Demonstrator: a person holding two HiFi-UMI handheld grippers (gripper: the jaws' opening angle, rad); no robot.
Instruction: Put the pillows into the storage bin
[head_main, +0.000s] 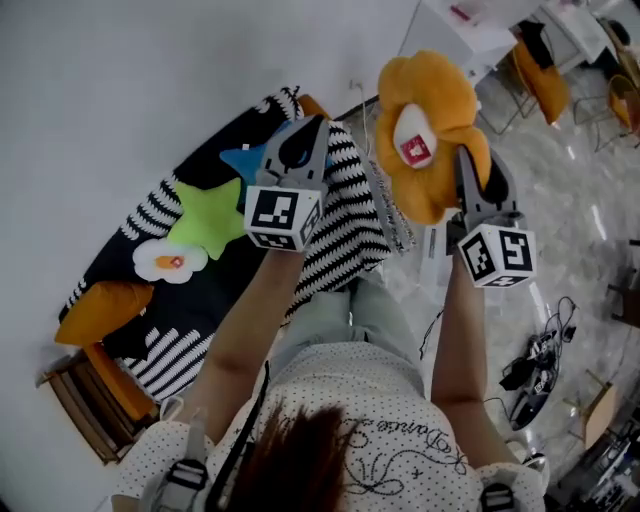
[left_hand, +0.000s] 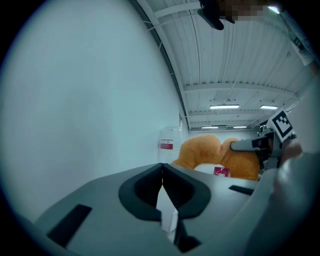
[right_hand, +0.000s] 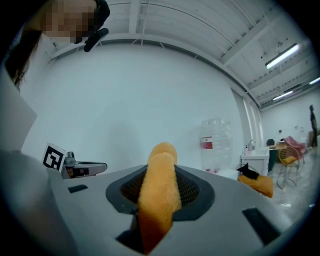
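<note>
The orange flower pillow (head_main: 430, 110) is clamped by one petal between the jaws of the right gripper (head_main: 468, 165) and is held up clear of the floor (head_main: 590, 230). The left gripper (head_main: 303, 140) is closed with nothing in it, and the blue pillow (head_main: 248, 160) is partly covered by it. On the striped mat (head_main: 345, 235) below, a green star pillow (head_main: 212, 218), a white flower pillow (head_main: 168, 261) and an orange pillow (head_main: 103, 308) are laid out. A wooden slatted frame (head_main: 85, 400) is seen at the mat's lower-left edge. To the right, cables (head_main: 535, 365) are strewn on the floor, and an orange chair (head_main: 545, 78) is set farther off
</note>
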